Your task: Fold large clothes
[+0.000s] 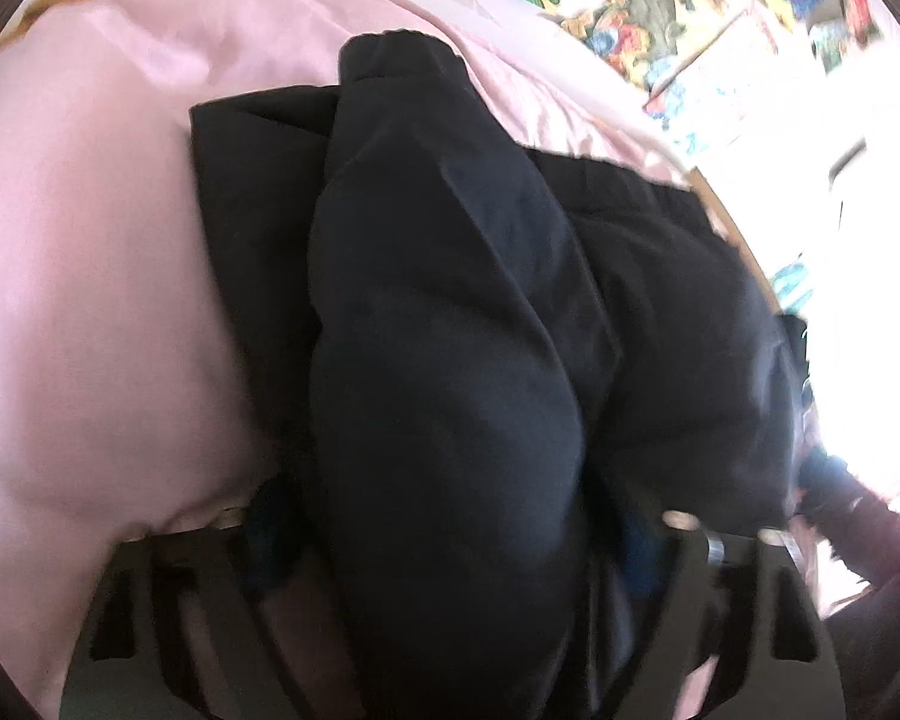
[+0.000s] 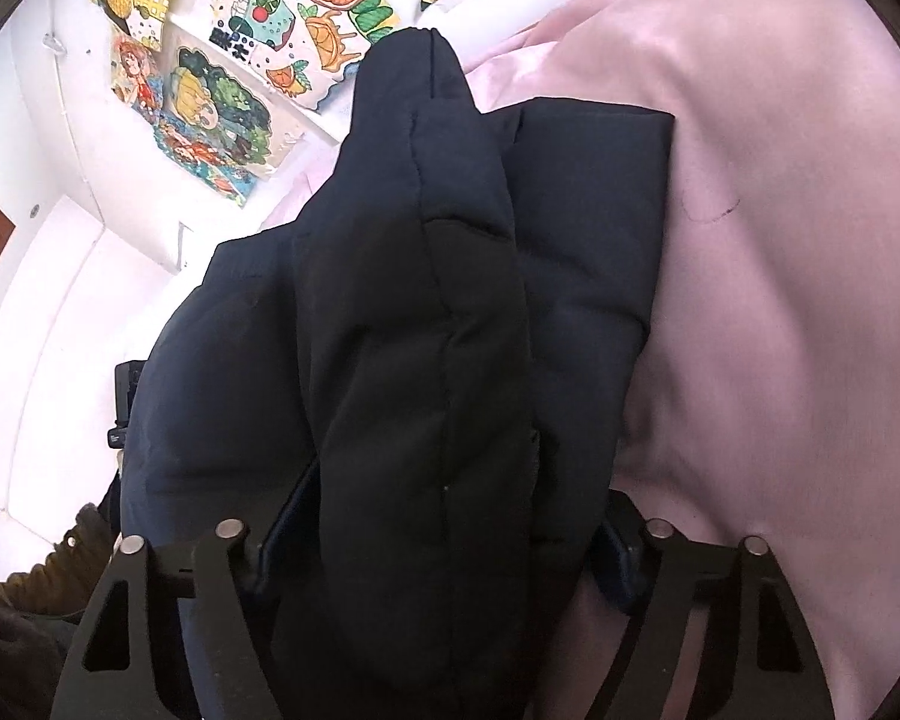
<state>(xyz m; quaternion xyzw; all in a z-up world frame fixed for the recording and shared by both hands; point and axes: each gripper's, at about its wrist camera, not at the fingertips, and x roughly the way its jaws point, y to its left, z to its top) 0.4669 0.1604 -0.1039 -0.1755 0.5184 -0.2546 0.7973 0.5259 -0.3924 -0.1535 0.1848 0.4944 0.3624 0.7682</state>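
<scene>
A dark navy padded jacket (image 1: 450,300) lies on a pink sheet (image 1: 90,270); it also shows in the right wrist view (image 2: 426,330). A thick sleeve-like fold runs from each gripper away towards the far edge. My left gripper (image 1: 450,540) is shut on that padded fold, its blue pads mostly buried in the fabric. My right gripper (image 2: 444,540) is shut on the jacket's padded fold too, with fabric bulging between the fingers. The fingertips are hidden in both views.
The pink sheet (image 2: 780,300) covers the surface around the jacket. A white wall with colourful cartoon posters (image 2: 222,120) stands behind; the posters also show in the left wrist view (image 1: 660,18). A dark-sleeved arm (image 1: 870,540) is at the right edge.
</scene>
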